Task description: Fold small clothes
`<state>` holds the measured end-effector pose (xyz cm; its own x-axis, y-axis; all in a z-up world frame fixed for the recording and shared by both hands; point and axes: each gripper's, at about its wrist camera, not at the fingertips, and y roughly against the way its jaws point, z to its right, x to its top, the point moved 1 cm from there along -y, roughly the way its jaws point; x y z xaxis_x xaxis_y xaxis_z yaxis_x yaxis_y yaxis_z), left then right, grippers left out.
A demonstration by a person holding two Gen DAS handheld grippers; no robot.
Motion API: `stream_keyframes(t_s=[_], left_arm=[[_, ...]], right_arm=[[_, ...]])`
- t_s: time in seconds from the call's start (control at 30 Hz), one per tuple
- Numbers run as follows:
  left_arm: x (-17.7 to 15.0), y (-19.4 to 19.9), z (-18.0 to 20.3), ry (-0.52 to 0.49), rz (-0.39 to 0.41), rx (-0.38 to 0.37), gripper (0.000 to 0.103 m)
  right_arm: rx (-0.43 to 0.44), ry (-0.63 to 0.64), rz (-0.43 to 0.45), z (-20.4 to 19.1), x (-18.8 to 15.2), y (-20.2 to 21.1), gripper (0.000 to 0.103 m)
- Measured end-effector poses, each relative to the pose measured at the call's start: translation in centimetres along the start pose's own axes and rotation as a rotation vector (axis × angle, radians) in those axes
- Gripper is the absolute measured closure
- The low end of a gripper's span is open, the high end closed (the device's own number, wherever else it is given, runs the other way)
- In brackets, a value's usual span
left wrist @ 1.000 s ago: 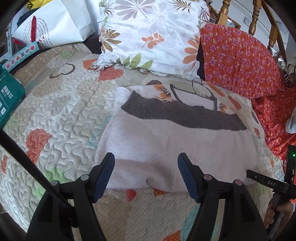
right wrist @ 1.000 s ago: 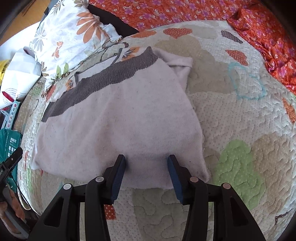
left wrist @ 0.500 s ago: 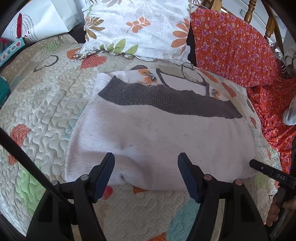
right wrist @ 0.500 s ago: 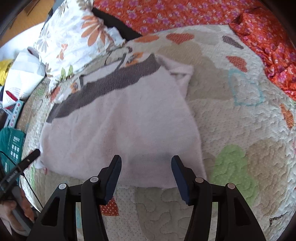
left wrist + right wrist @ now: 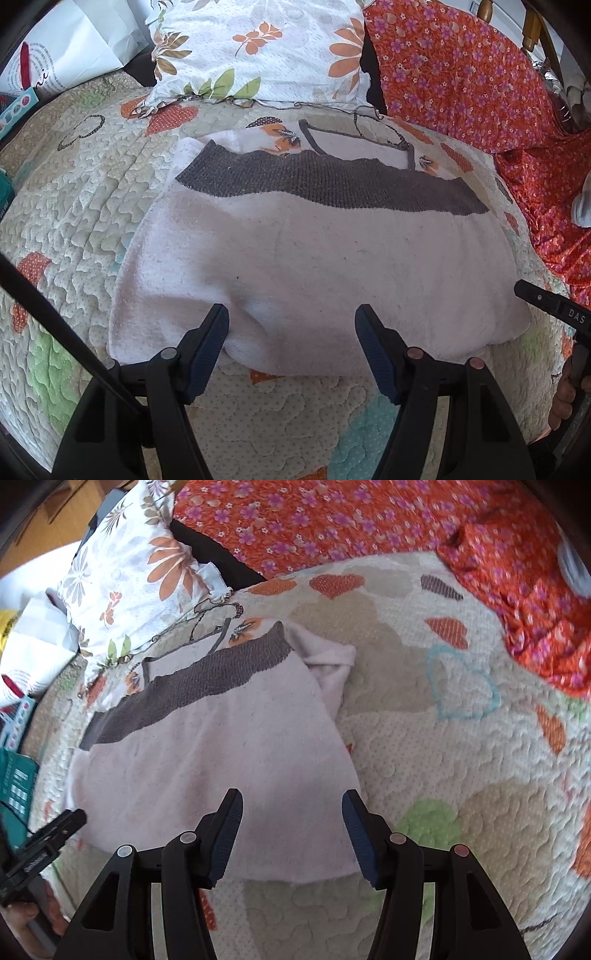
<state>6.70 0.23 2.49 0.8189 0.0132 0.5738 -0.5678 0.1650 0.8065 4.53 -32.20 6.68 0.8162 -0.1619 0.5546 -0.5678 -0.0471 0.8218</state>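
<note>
Both grippers hung spread and empty over the pale pink knitted garment with a dark grey ribbed band (image 5: 314,258), which lay folded once on the quilted patchwork bedspread (image 5: 74,192), just before the white floral pillow (image 5: 266,48). A second earlier my right gripper (image 5: 291,834) had stood narrower at the near folded edge; it had since widened and lifted clear, letting go. My left gripper (image 5: 291,343) had slid further over the cloth's left part, nothing between its pads. I judged the first fold set, with the next grasp due.
</note>
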Motion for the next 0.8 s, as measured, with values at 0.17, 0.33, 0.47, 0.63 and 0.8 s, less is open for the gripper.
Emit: stream_keyframes(t_s=[0.17, 0.33, 0.47, 0.63, 0.8], left_arm=[[0.0, -0.2, -0.3, 0.009, -0.008, -0.003, 0.033], [-0.1, 0.1, -0.5, 0.013, 0.007, -0.004, 0.033], [0.0, 1.5, -0.5, -0.002, 0.08, 0.018, 0.033], [0.4, 2.6, -1.4, 0.011, 0.132, 0.033, 0.033], [0.5, 2.6, -2.7, 0.051, 0.119, 0.04, 0.033]], right_arm=[[-0.017, 0.033, -0.034, -0.7, 0.0, -1.5, 0.042], [-0.028, 0.064, -0.073, -1.1, -0.6, -2.3, 0.042], [-0.033, 0.068, -0.079, -1.0, -0.8, -2.3, 0.041], [-0.036, 0.062, -0.072, -1.0, -0.9, -2.1, 0.041], [-0.037, 0.047, -0.056, -0.9, -0.8, -1.9, 0.041]])
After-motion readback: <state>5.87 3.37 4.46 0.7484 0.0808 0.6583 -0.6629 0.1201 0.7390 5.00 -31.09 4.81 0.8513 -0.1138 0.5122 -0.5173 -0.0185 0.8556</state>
